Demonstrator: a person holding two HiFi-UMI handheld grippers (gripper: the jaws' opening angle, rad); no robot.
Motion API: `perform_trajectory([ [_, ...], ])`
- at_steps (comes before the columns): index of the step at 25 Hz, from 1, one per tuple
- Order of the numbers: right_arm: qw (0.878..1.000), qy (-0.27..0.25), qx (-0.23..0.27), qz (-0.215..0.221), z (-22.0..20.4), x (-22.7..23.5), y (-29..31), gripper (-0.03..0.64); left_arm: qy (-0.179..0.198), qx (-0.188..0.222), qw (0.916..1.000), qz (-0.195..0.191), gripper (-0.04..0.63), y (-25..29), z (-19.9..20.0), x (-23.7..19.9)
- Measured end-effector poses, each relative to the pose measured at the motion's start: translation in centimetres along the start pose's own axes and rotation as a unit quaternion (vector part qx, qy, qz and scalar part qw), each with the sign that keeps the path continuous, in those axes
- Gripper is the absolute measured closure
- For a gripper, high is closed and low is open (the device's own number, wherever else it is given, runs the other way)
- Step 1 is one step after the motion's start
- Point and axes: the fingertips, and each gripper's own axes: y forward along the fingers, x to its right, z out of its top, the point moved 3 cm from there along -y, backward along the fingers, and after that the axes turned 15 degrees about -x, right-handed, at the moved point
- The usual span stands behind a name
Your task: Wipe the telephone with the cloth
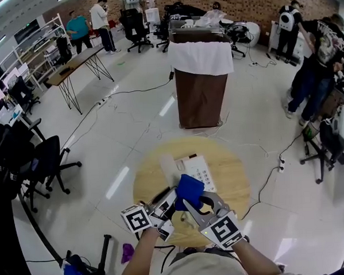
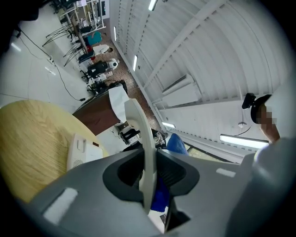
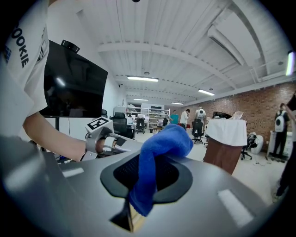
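The white telephone base (image 1: 194, 168) lies on the round wooden table (image 1: 237, 179); the left gripper view shows the base (image 2: 81, 150) low at the left. My left gripper (image 1: 166, 204) is shut on a slim white curved part, apparently the telephone's handset (image 2: 144, 148), held upright above the table's near edge. My right gripper (image 1: 190, 205) is shut on a blue cloth (image 1: 189, 189), which bulges out over its jaws (image 3: 159, 148). The two grippers are close together, the cloth right beside the handset. In the left gripper view the cloth (image 2: 177, 143) shows just behind the handset.
A brown lectern draped with white fabric (image 1: 202, 83) stands beyond the table. Black office chairs (image 1: 41, 161) are at the left, and cables run across the white floor. A person (image 1: 317, 63) stands at the right, with others farther back.
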Motion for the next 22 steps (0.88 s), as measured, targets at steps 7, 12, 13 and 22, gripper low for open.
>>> perform_trajectory([
  [7,0.999,-0.003,0.005,-0.032,1.6,0.3,0.9,0.554,0.018,-0.025,0.9993,-0.018,0.514,-0.7,0.0,0.0],
  [12,0.999,-0.003,0.007,-0.048,2.5,0.4,1.7,0.554,0.031,-0.043,0.9983,-0.026,0.514,-1.1,0.2,-0.1],
  [13,0.999,-0.003,0.007,-0.050,2.5,0.4,1.8,0.554,0.033,-0.046,0.9980,-0.027,0.514,-1.2,0.2,-0.1],
  [22,0.997,-0.011,0.017,-0.068,4.0,1.2,2.0,0.554,0.054,-0.074,0.9953,-0.032,0.514,-0.8,-0.3,0.2],
])
